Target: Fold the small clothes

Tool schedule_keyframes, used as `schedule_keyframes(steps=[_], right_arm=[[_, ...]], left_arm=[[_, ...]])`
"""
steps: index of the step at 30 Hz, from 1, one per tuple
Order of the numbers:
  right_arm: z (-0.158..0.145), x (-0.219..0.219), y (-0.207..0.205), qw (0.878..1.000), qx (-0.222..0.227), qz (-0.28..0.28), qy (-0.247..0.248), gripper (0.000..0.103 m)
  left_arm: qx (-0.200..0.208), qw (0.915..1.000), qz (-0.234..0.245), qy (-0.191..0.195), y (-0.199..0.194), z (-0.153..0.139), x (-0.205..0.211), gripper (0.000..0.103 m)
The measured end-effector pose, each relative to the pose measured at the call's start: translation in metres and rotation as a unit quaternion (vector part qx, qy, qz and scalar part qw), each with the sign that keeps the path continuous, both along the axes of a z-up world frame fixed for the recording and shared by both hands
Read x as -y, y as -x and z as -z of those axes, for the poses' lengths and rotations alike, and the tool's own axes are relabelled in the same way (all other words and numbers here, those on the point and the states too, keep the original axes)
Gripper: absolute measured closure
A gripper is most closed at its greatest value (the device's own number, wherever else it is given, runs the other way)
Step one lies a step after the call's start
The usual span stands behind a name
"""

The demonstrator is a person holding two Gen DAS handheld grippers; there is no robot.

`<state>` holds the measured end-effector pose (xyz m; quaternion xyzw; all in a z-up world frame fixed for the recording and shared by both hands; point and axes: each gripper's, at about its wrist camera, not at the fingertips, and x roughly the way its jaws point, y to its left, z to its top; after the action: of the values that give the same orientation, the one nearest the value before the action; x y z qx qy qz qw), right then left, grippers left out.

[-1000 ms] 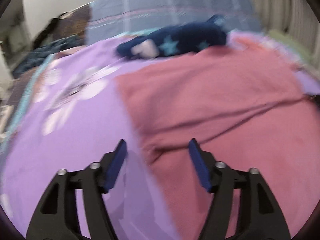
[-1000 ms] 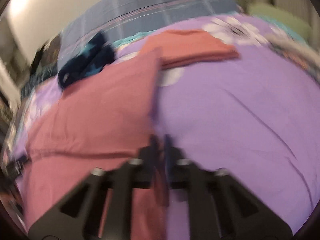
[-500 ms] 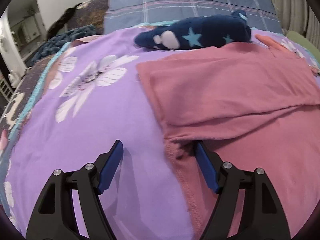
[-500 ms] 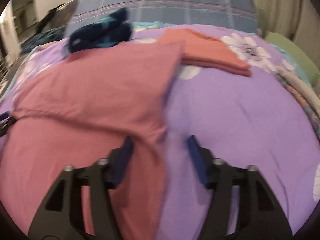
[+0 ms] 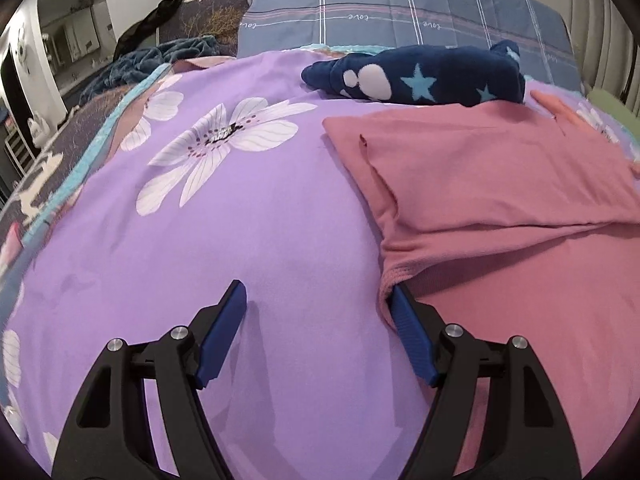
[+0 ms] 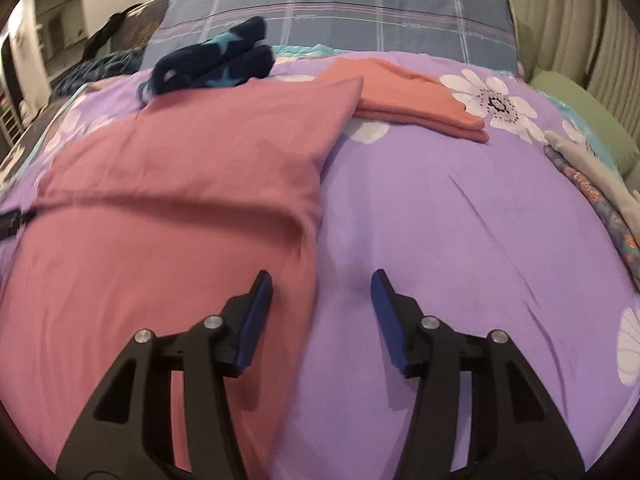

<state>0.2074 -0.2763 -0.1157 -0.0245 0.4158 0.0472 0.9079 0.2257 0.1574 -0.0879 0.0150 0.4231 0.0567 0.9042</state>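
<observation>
Now both claws are hanging open: the left claw and right claw, its jaws just widening, are flanking the pink garment on the bed, apparently readying another fold.

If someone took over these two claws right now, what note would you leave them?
Left claw: open, holding nothing, at the left edge of the pink garment.
Right claw: has just been opening, nothing gripped; it straddles the garment's right edge.
Things: pink garment flat on the purple bedspread, its far half folded over. A folded orange piece and a navy starred garment lie behind it.
Done: first fold laid, cloth released.
Left: further folds; probably the navy one too.
</observation>
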Motion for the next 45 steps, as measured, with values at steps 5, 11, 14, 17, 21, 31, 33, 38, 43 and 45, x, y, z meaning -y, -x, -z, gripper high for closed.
schedule_keyframes(steps=[5, 11, 14, 17, 21, 31, 33, 38, 43, 45], right_arm=[[0.000, 0.017, 0.028, 0.999, 0.008, -0.001, -0.041, 0.050], [-0.011, 0.018, 0.055, 0.998, 0.000, -0.013, -0.063, 0.042], [-0.017, 0.028, 0.077, 0.993, -0.018, -0.024, -0.116, 0.046], [-0.021, 0.037, 0.108, 0.988, -0.030, -0.031, -0.147, 0.053], [-0.011, 0.044, 0.158, 0.978, -0.052, -0.052, -0.195, 0.060], [0.003, 0.059, 0.256, 0.968, -0.068, -0.063, -0.234, 0.060], [0.003, 0.060, 0.263, 0.966, -0.070, -0.065, -0.241, 0.060], [0.004, 0.050, 0.256, 0.964, -0.065, -0.073, -0.248, 0.055], [0.000, 0.047, 0.257, 0.960, -0.077, -0.083, -0.255, 0.056], [0.000, 0.045, 0.262, 0.960, -0.083, -0.091, -0.252, 0.057]], left_arm=[[0.007, 0.9997, 0.020, -0.008, 0.029, -0.005, 0.003, 0.030], [-0.014, 0.9803, 0.142, 0.136, 0.103, -0.005, 0.019, 0.030], [-0.031, 0.9757, 0.170, 0.135, 0.135, -0.004, 0.029, 0.030], [-0.041, 0.9710, 0.193, 0.135, 0.164, -0.002, 0.037, 0.031], [-0.040, 0.9662, 0.218, 0.132, 0.191, 0.004, 0.048, 0.033], [-0.051, 0.9436, 0.279, 0.171, 0.257, 0.005, 0.057, 0.034], [-0.061, 0.9386, 0.290, 0.177, 0.266, 0.004, 0.057, 0.041], [-0.066, 0.9383, 0.287, 0.181, 0.264, 0.005, 0.061, 0.055], [-0.070, 0.9409, 0.262, 0.202, 0.265, 0.007, 0.056, 0.073], [-0.072, 0.9403, 0.261, 0.206, 0.272, 0.006, 0.050, 0.073]])
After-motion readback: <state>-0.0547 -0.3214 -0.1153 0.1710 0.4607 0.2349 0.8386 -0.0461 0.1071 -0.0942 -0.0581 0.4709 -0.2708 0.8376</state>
